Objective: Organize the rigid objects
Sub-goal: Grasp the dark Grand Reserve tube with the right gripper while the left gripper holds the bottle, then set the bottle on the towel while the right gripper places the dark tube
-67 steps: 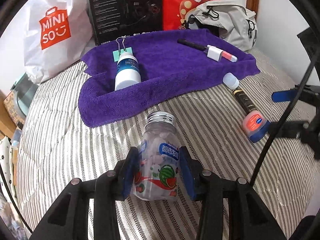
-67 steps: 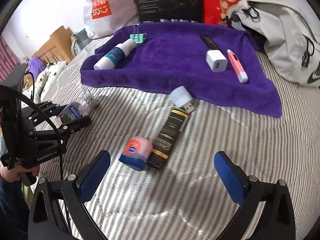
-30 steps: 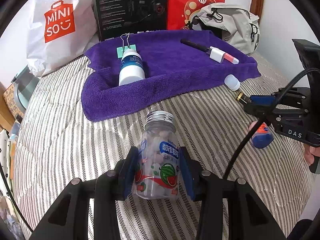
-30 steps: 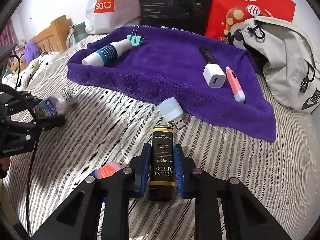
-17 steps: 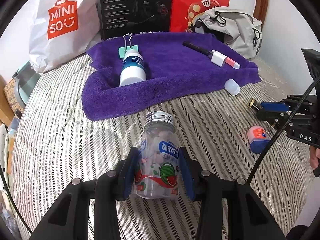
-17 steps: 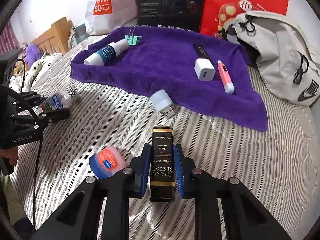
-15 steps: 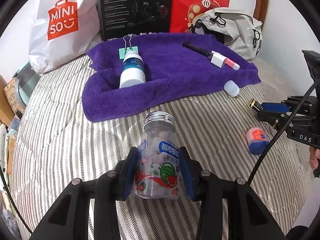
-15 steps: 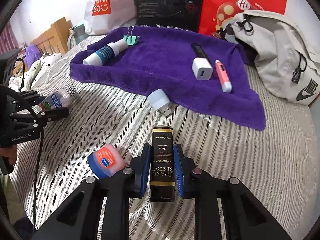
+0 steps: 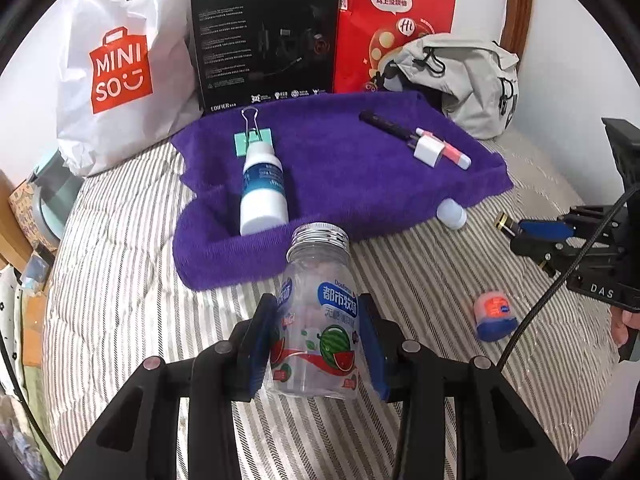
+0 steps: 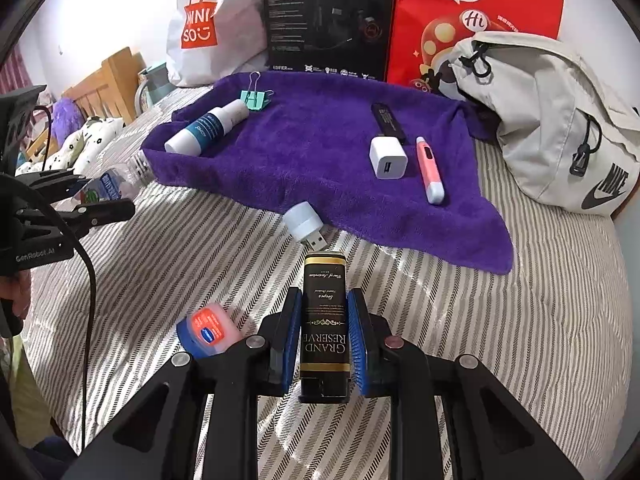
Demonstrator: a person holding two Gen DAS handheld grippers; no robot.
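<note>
My left gripper (image 9: 316,344) is shut on a clear candy bottle (image 9: 318,312) with a silver cap and a watermelon label, held just short of the purple towel (image 9: 340,168). My right gripper (image 10: 325,340) is shut on a black box (image 10: 324,320) with gold "Grand Reserve" lettering, held above the striped bed. A white USB night light (image 10: 304,224) lies at the towel's near edge. A small blue-and-pink jar (image 10: 208,332) rests on the bed left of the right gripper. On the towel lie a white-and-blue bottle (image 9: 262,192), a green binder clip (image 9: 252,140), a white charger (image 10: 388,158), a pink pen (image 10: 430,170) and a black stick (image 10: 386,120).
Behind the towel stand a white Miniso bag (image 9: 116,68), a black carton (image 9: 264,36) and a red paper bag (image 9: 396,20). A grey backpack (image 10: 560,120) lies at the back right. A wooden bed frame (image 10: 108,84) and soft toys sit off the left edge.
Both grippers have moved forward toward the towel, each still holding its object. The candy bottle's cap now reaches the towel's near edge. The small jar has stayed on the bed.
</note>
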